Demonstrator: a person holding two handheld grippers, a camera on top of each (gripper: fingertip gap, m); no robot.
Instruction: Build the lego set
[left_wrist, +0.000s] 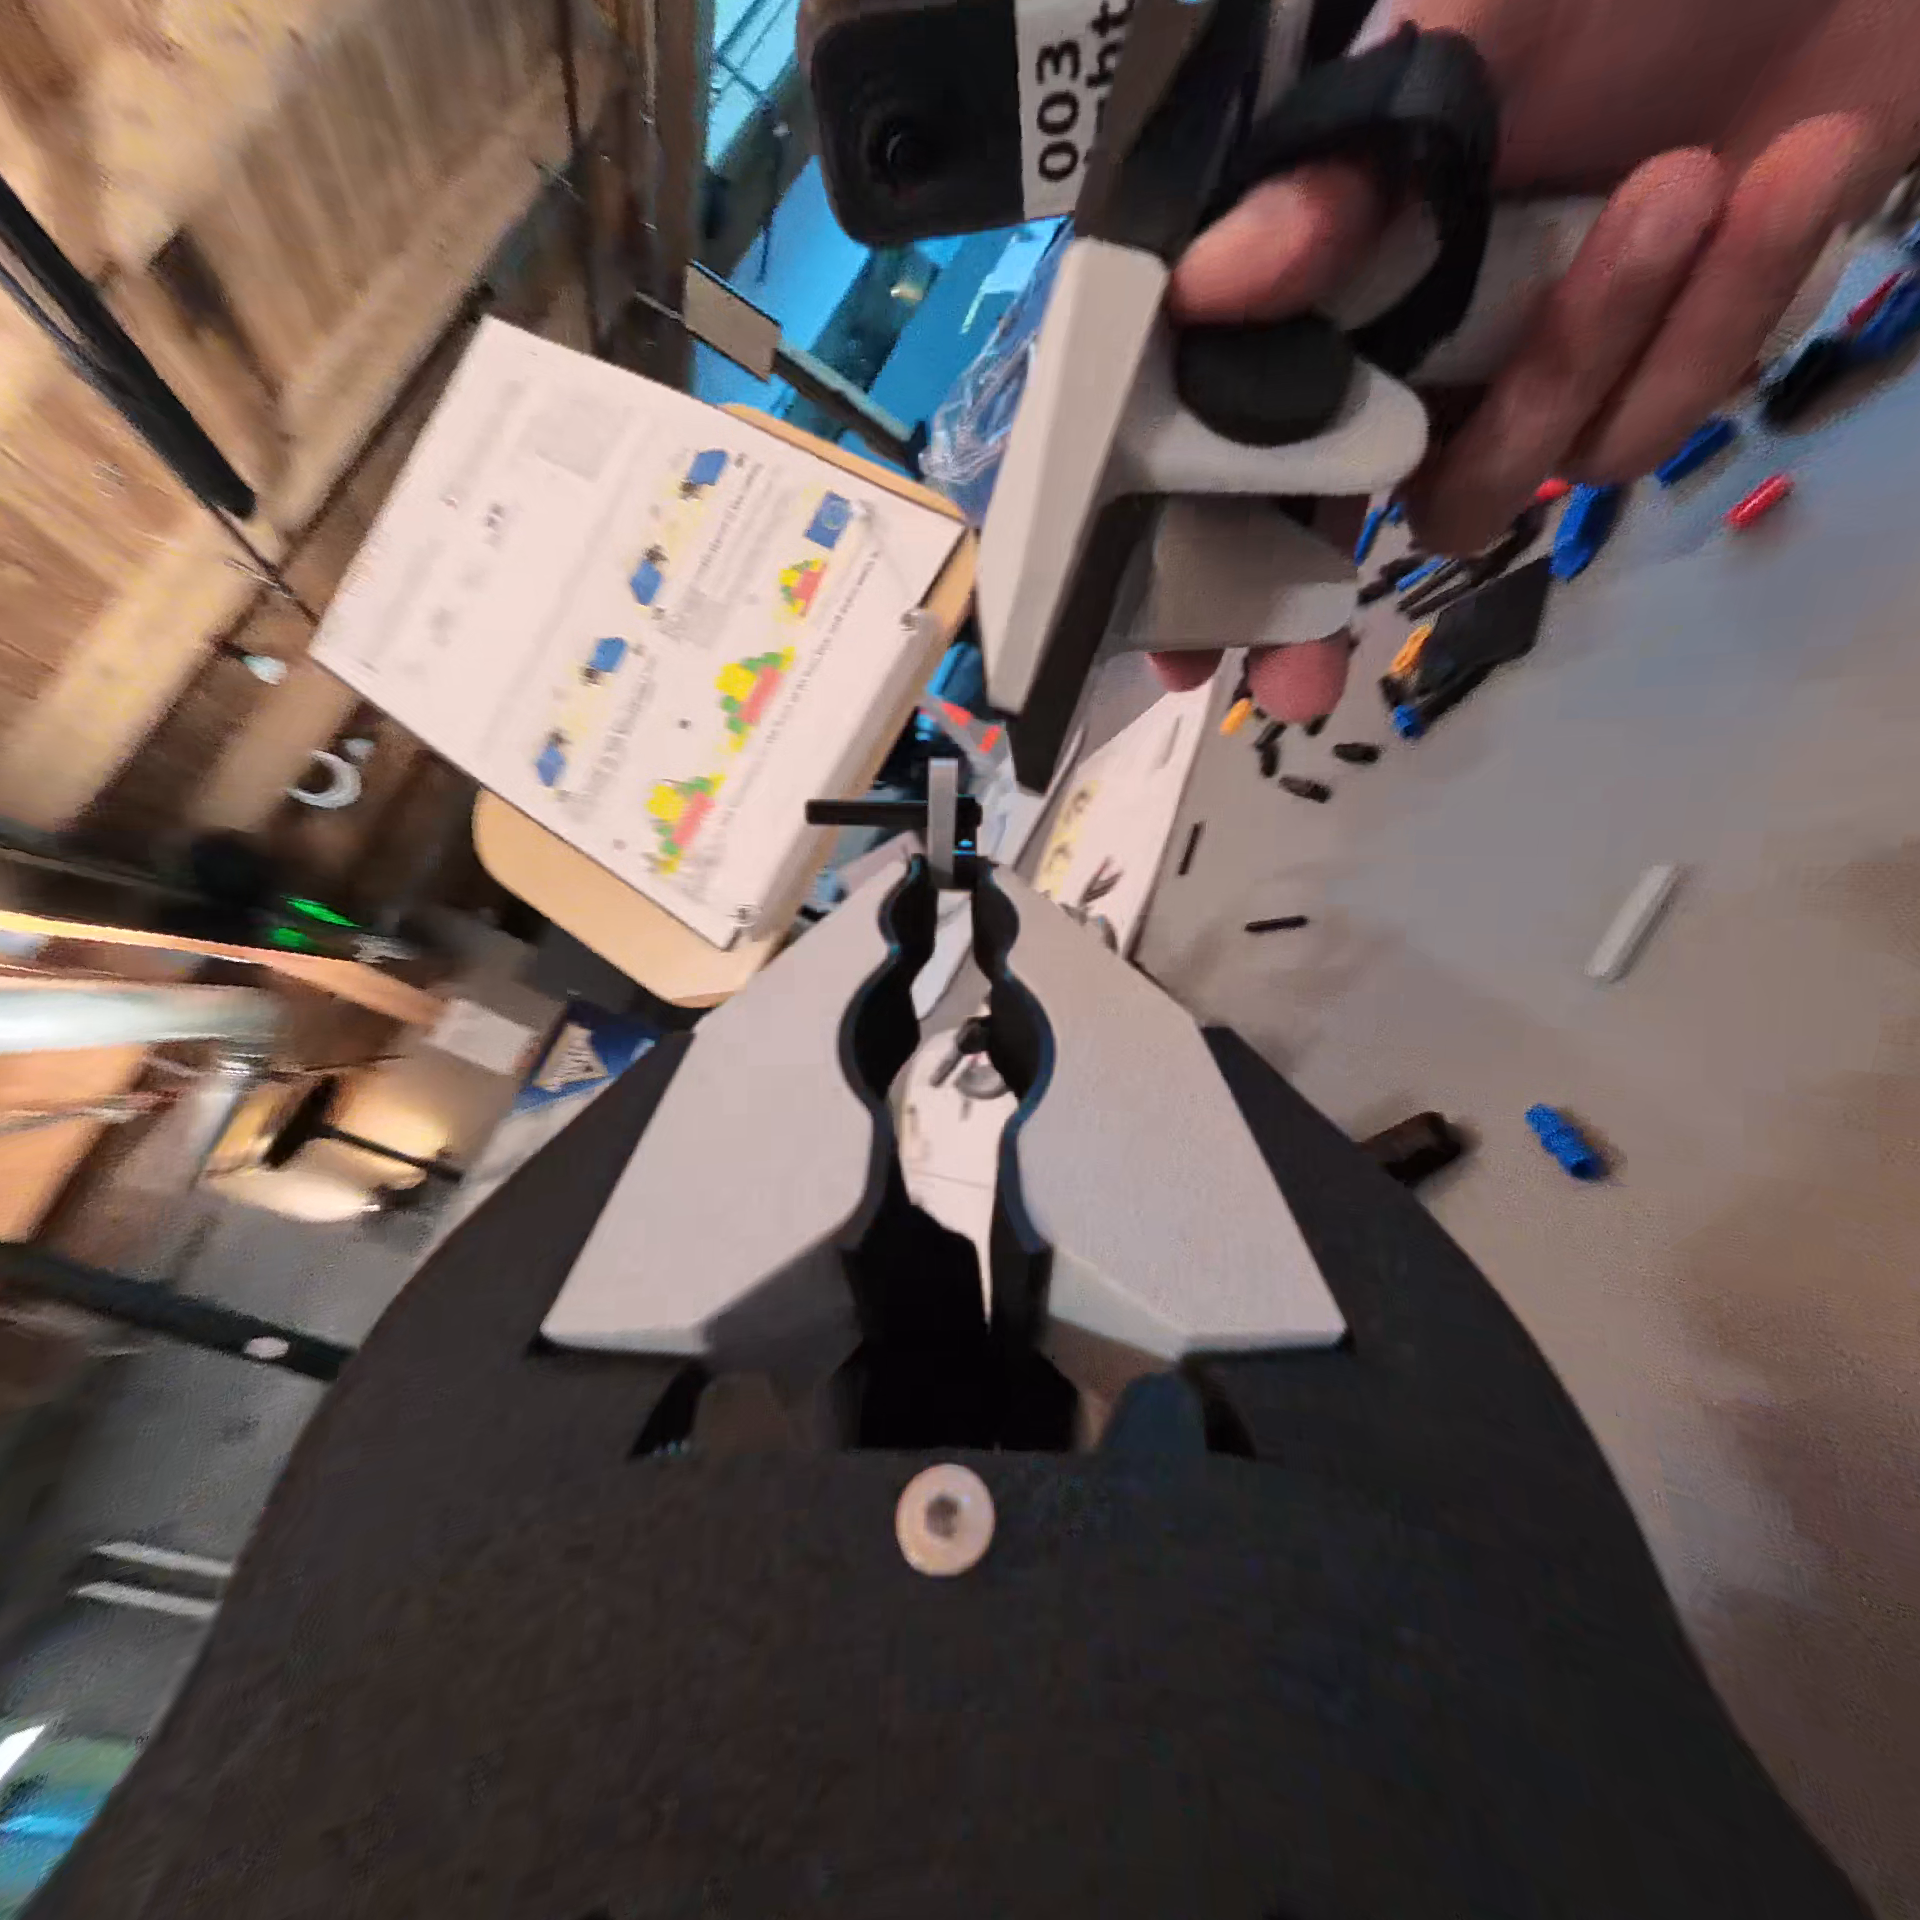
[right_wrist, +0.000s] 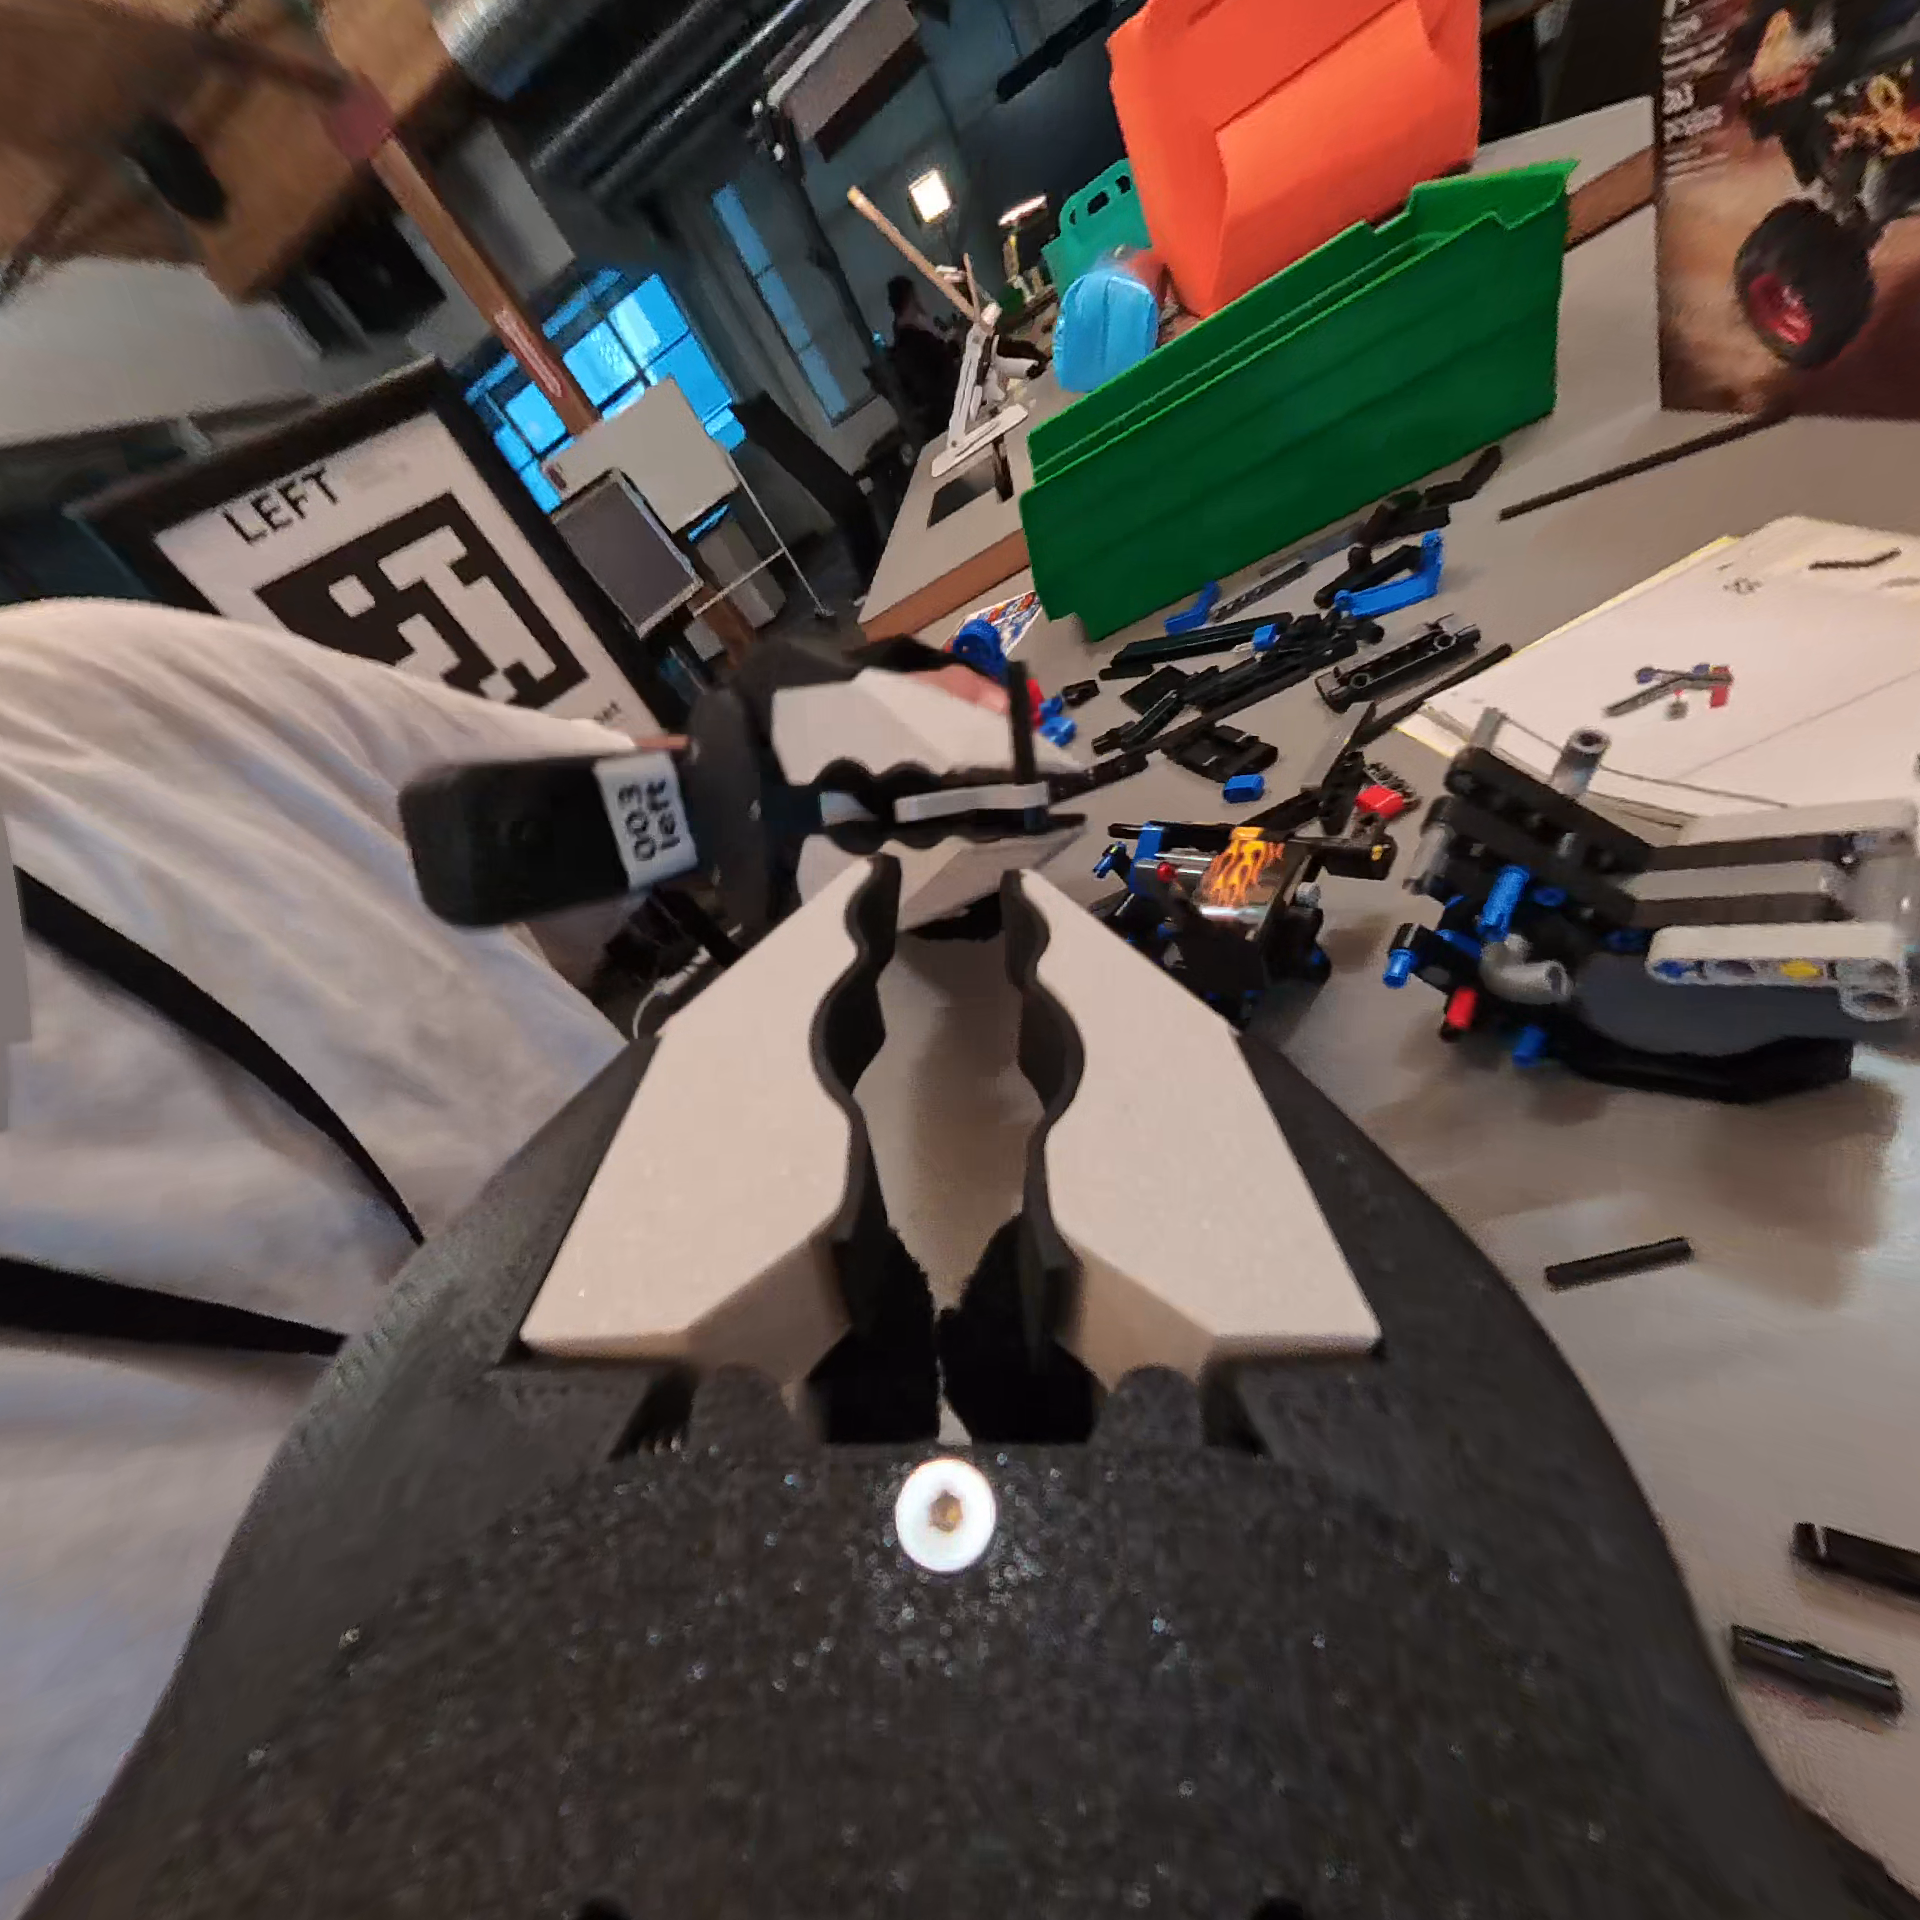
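Our left hand-held gripper (left_wrist: 948, 883) is closed at its tips on a small grey beam (left_wrist: 943, 821) with a thin black rod (left_wrist: 862, 812) through it, the pair held up in the air above the desk (left_wrist: 1558, 935). Our right hand-held gripper (right_wrist: 940, 883) has its fingers slightly apart with nothing between them, its tips just beside the left one's.

We judge the beam and rod light, stiff and smooth. The rod is thin enough to slip or twist, so we should pinch it across its free end, well clear of the beam.

The half-built truck frame (right_wrist: 1652, 935) sits on the desk beside a smaller black piece with a flame pattern (right_wrist: 1236, 883). Loose black and blue pieces (right_wrist: 1278, 665) lie near a green bin (right_wrist: 1299, 416), and the open booklet (right_wrist: 1714, 644) lies behind the frame.
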